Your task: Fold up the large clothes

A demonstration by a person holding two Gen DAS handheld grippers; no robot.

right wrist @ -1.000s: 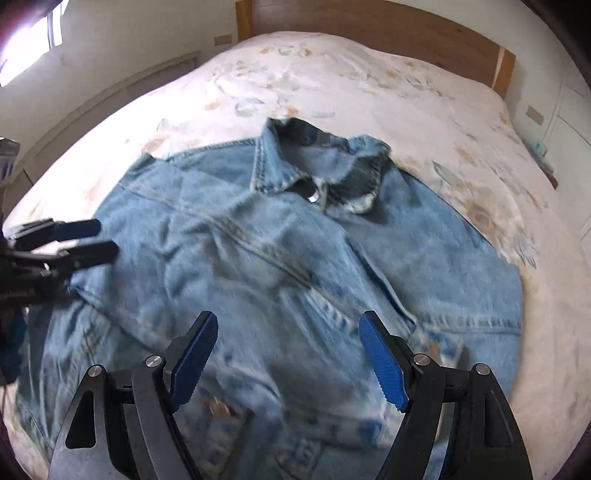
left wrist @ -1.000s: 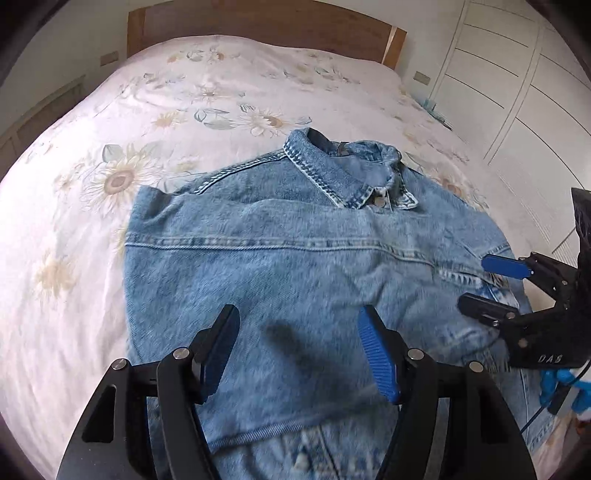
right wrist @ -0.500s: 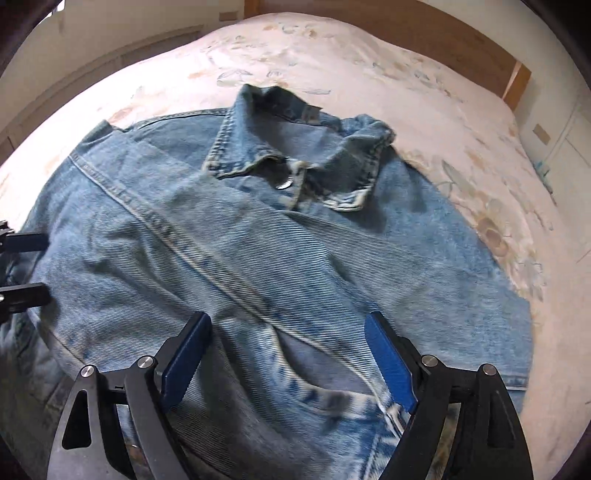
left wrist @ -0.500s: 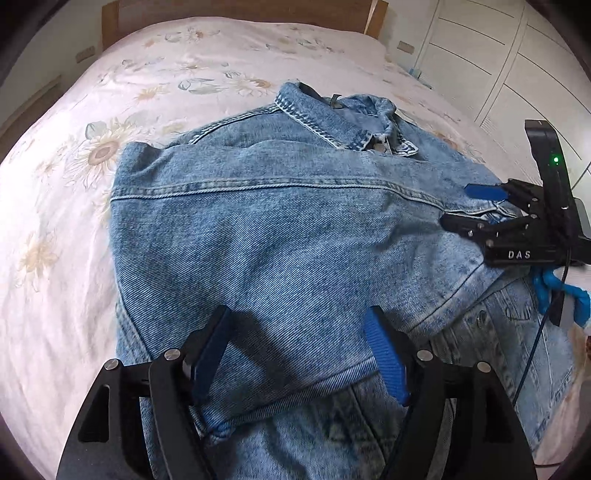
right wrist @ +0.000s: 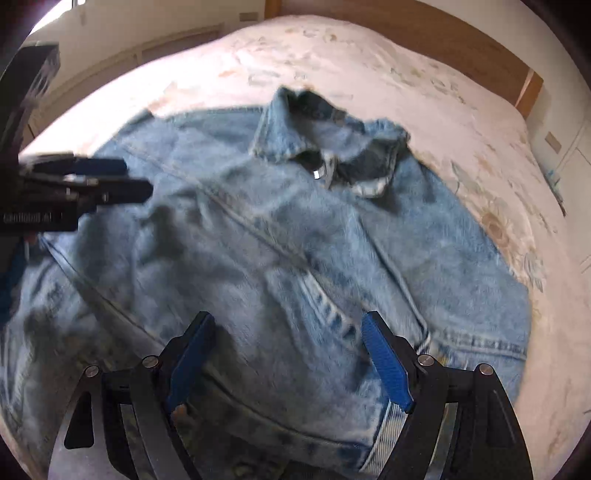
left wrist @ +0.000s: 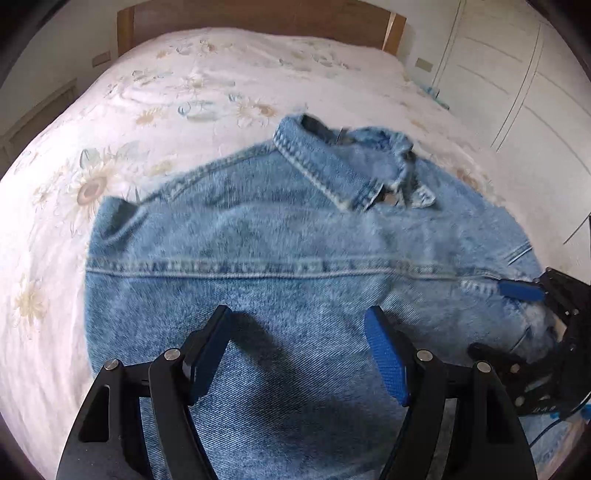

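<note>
A denim jacket [left wrist: 295,258] lies spread across the near half of a bed [left wrist: 221,85], collar [left wrist: 343,162] toward the wooden headboard [left wrist: 258,14] and its lower hem toward the foot edge, with one sleeve folded across the chest. Nothing else rests on the flowered bedspread [left wrist: 92,184]; what crowds the jacket is only the two tools themselves. The left gripper [left wrist: 299,354] hangs over the jacket's lower part near the foot of the bed, its jaws standing wide with only denim beneath them and nothing clamped between the blue pads [left wrist: 386,365]. The right gripper [right wrist: 284,358] hovers over the front placket and a chest pocket, its jaws also wide but easing inward, with cloth under them and nothing pinched (its picture is smeared, so fine contact is hard to judge). The left view shows a white wardrobe [left wrist: 517,92] along the bed's right side and the right gripper [left wrist: 517,317] poking in over the jacket's right edge; the right view instead shows a pale wall with low panelling [right wrist: 147,51], a bright patch at the upper left corner, and the left gripper [right wrist: 136,181] reaching in over the jacket's left shoulder area. Both views catch the headboard and a wall socket [right wrist: 553,142] beside it.
</note>
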